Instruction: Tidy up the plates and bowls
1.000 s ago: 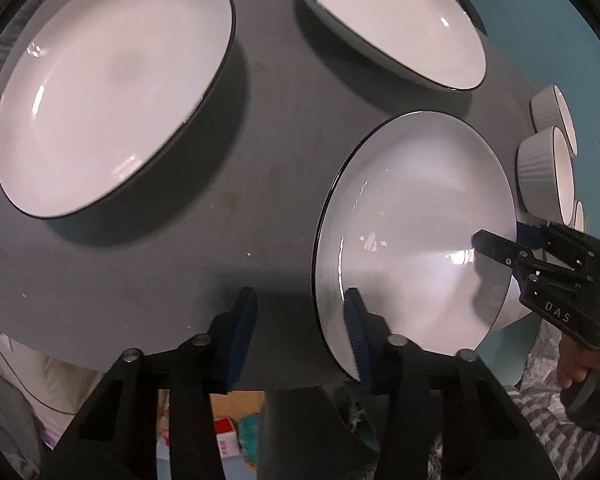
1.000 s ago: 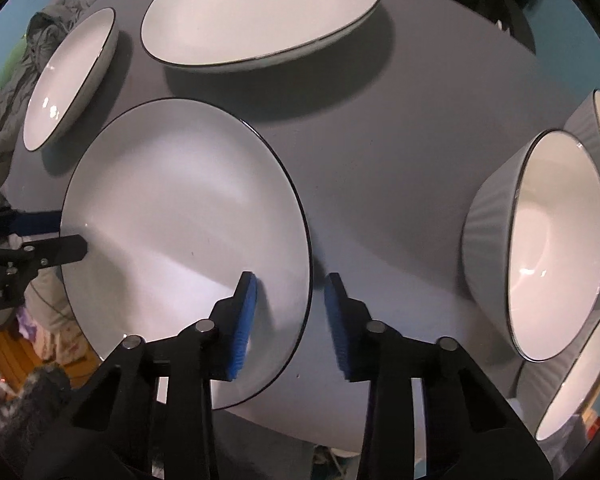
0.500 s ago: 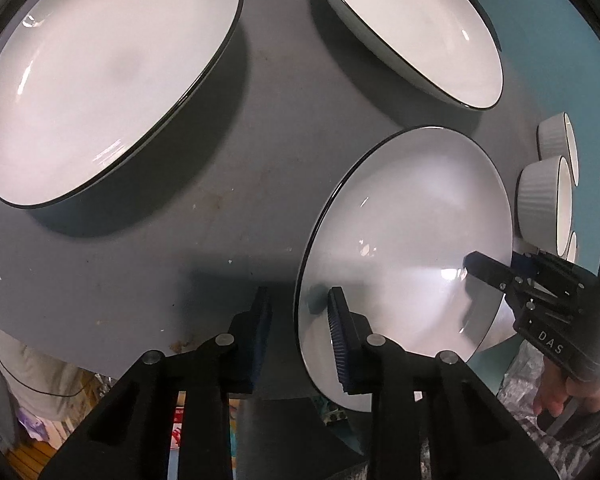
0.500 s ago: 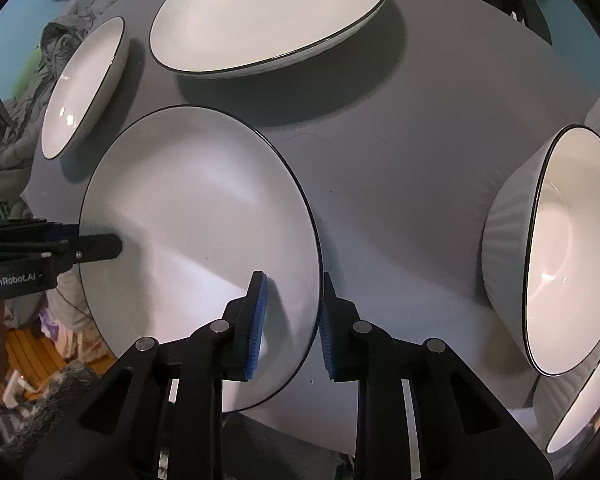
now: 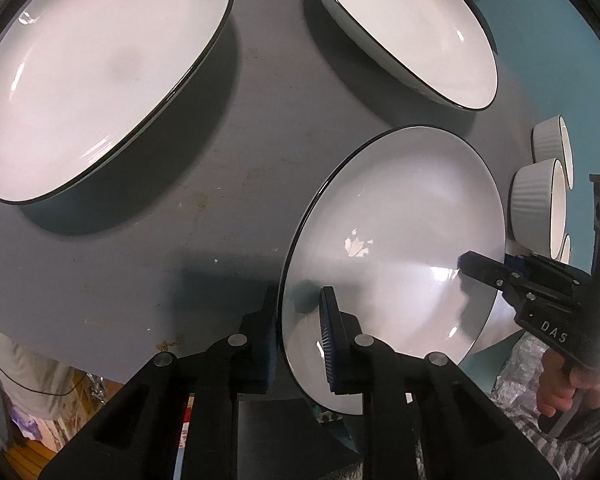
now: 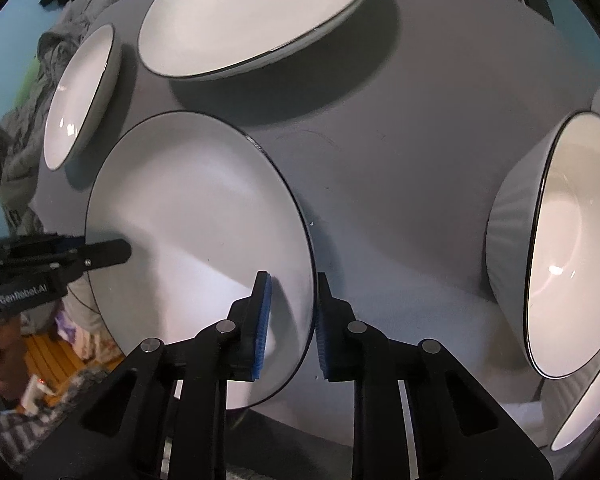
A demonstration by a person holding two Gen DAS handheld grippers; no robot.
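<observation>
White black-rimmed plate (image 5: 396, 240) sits at the near edge of the grey table (image 5: 203, 184), tilted, near rim overhanging. Left gripper (image 5: 300, 336) clamps its left rim; right gripper (image 6: 291, 320) straddles its right rim, narrow gap, contact unclear. Two larger plates (image 5: 95, 72) behind, ribbed bowls (image 6: 548, 248) right; bare table between them.

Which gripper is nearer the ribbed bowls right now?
Right. The right gripper straddles the near plate's rim on the side toward the ribbed bowls; the left gripper straddles the opposite rim.
</observation>
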